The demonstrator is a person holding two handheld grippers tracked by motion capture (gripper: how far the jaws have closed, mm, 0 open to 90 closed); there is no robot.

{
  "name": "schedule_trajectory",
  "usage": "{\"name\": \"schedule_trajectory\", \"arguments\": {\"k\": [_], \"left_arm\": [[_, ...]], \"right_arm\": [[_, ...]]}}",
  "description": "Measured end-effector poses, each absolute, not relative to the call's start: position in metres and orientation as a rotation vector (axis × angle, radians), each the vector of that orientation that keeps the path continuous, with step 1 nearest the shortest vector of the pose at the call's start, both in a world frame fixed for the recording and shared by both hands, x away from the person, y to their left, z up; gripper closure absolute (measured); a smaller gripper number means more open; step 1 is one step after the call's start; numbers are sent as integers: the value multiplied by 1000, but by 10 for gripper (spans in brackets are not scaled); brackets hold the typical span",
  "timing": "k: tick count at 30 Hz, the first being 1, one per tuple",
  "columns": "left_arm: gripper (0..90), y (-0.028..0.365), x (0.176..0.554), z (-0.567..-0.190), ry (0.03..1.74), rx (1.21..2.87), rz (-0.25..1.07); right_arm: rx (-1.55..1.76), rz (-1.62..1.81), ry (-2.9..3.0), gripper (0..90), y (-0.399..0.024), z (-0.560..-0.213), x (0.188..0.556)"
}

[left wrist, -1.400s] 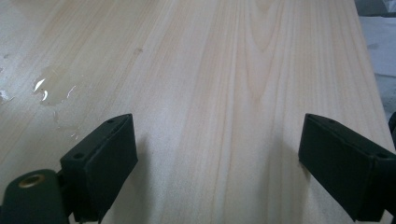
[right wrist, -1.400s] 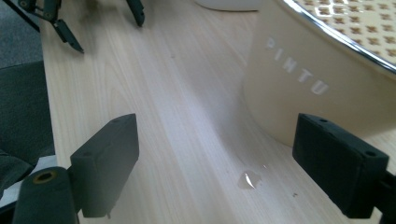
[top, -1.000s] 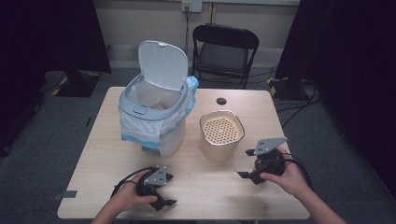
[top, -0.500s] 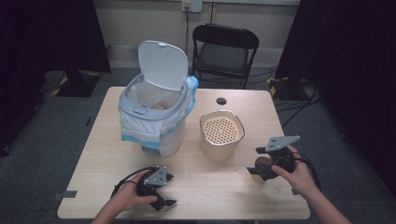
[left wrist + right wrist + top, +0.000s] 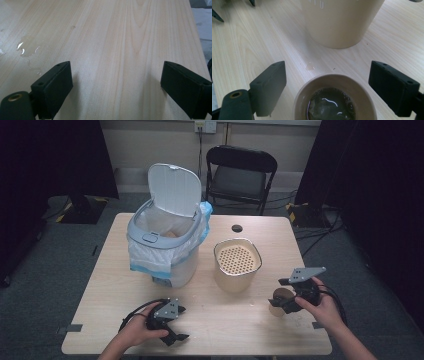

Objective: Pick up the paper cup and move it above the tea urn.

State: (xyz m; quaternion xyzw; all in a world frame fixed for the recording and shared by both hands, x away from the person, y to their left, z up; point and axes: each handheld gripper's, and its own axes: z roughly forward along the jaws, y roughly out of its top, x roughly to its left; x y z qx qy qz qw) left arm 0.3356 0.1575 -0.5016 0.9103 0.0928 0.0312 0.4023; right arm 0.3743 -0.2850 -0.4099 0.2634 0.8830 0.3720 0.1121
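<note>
Jaws of the right gripper [image 5: 329, 82] stand apart on either side of a paper cup [image 5: 334, 98], its rim between the pads but touched by neither, so nothing is gripped yet. The right gripper view looks down into the cup: dark liquid with what may be a tea bag sunk in it, which the high view cannot show. From above the cup [image 5: 278, 301] sits near the table's [image 5: 240, 330] front right edge, at the right gripper [image 5: 285, 295]. The left gripper [image 5: 172, 322] rests low at the front left, its jaws open over bare wood; its own view catches a few wet spots. I judge the step to be the approach to the cup; next the jaws must close squarely on its wall without tipping it. Beyond stands a beige strainer pot [image 5: 238, 264], then an open lined trash bin [image 5: 165, 245].
</note>
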Motion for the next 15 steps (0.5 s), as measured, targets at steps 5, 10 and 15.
{"name": "schedule_trajectory", "arguments": {"k": [5, 10, 15], "left_arm": [[95, 157, 336, -502, 233, 2300, 78], [95, 158, 336, -501, 231, 2305, 78], [95, 157, 336, -501, 231, 2305, 78]], "right_arm": [[787, 1091, 2592, 144, -289, -413, 373], [785, 1096, 2591, 143, -291, -415, 372], [802, 1106, 2583, 143, -294, -418, 371]]}}
